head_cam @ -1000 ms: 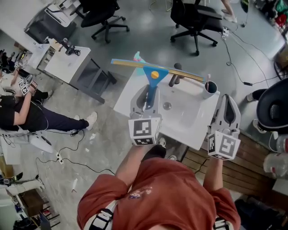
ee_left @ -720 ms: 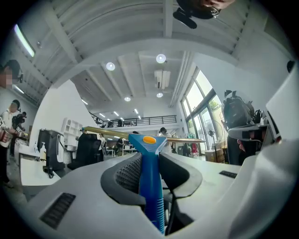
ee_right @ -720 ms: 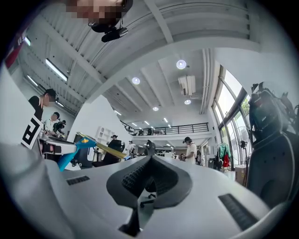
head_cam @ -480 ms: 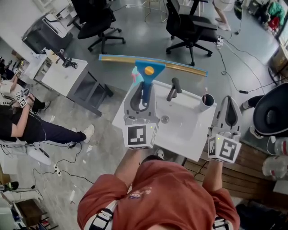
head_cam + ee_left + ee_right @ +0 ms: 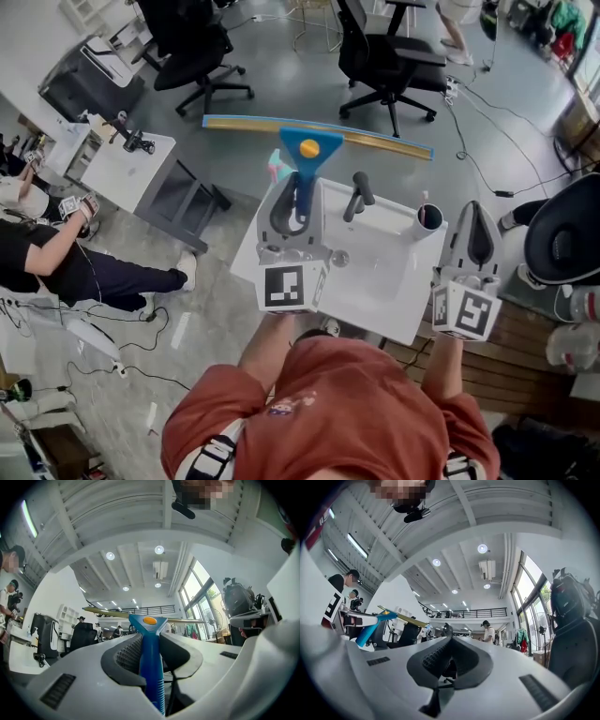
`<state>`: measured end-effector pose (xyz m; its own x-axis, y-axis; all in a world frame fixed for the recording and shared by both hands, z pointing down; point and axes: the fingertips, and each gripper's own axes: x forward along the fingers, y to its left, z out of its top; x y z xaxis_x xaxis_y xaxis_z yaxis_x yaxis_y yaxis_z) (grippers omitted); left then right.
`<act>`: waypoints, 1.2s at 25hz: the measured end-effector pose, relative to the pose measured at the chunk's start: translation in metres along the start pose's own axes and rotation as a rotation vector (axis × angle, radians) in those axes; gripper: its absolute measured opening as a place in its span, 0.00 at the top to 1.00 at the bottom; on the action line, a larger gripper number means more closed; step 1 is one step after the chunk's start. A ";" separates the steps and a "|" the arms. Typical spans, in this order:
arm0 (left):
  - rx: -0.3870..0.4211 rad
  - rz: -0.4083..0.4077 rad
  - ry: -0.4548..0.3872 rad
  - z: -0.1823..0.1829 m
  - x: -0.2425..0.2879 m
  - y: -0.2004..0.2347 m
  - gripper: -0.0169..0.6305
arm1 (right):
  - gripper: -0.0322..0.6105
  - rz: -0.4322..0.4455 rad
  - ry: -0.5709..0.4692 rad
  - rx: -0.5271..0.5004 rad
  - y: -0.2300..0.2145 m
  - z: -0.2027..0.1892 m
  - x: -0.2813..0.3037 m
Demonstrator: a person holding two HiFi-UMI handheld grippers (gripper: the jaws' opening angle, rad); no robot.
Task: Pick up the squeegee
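The squeegee (image 5: 307,150) has a blue handle with an orange dot and a long yellow blade. It hangs in the air above the white sink (image 5: 375,262), blade lying crosswise at the far end. My left gripper (image 5: 296,199) is shut on the blue handle (image 5: 151,663), which runs straight up between the pads. In the right gripper view the squeegee (image 5: 379,618) shows far left. My right gripper (image 5: 478,234) is held up beside the sink's right side, jaws closed together with nothing between them (image 5: 449,660).
The sink carries a dark tap (image 5: 356,193) and a cup (image 5: 427,217) at its far right corner. Office chairs (image 5: 389,52) stand on the grey floor behind it. A white table (image 5: 127,164) is at the left, with a seated person (image 5: 56,253) near it.
The left gripper has lifted the squeegee up and away from the sink; the blade now sits higher in the head view. The right gripper has risen a little too.
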<state>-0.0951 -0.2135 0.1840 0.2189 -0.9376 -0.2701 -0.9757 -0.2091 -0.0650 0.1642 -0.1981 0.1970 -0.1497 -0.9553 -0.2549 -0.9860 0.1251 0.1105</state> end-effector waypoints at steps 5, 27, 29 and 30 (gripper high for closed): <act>0.003 0.000 0.004 -0.004 0.003 0.001 0.78 | 0.94 0.007 0.008 -0.003 0.003 -0.005 0.006; 0.000 -0.004 0.002 -0.004 -0.003 -0.002 0.78 | 0.94 -0.001 0.026 -0.007 0.005 -0.009 0.000; 0.002 -0.006 0.006 -0.003 -0.005 -0.002 0.78 | 0.94 0.006 0.024 -0.009 0.006 -0.008 -0.001; 0.002 -0.006 0.007 -0.003 -0.006 -0.002 0.78 | 0.94 0.007 0.023 -0.009 0.006 -0.008 -0.002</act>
<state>-0.0942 -0.2084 0.1882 0.2252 -0.9382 -0.2627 -0.9743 -0.2148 -0.0682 0.1587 -0.1977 0.2054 -0.1544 -0.9605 -0.2315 -0.9842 0.1290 0.1210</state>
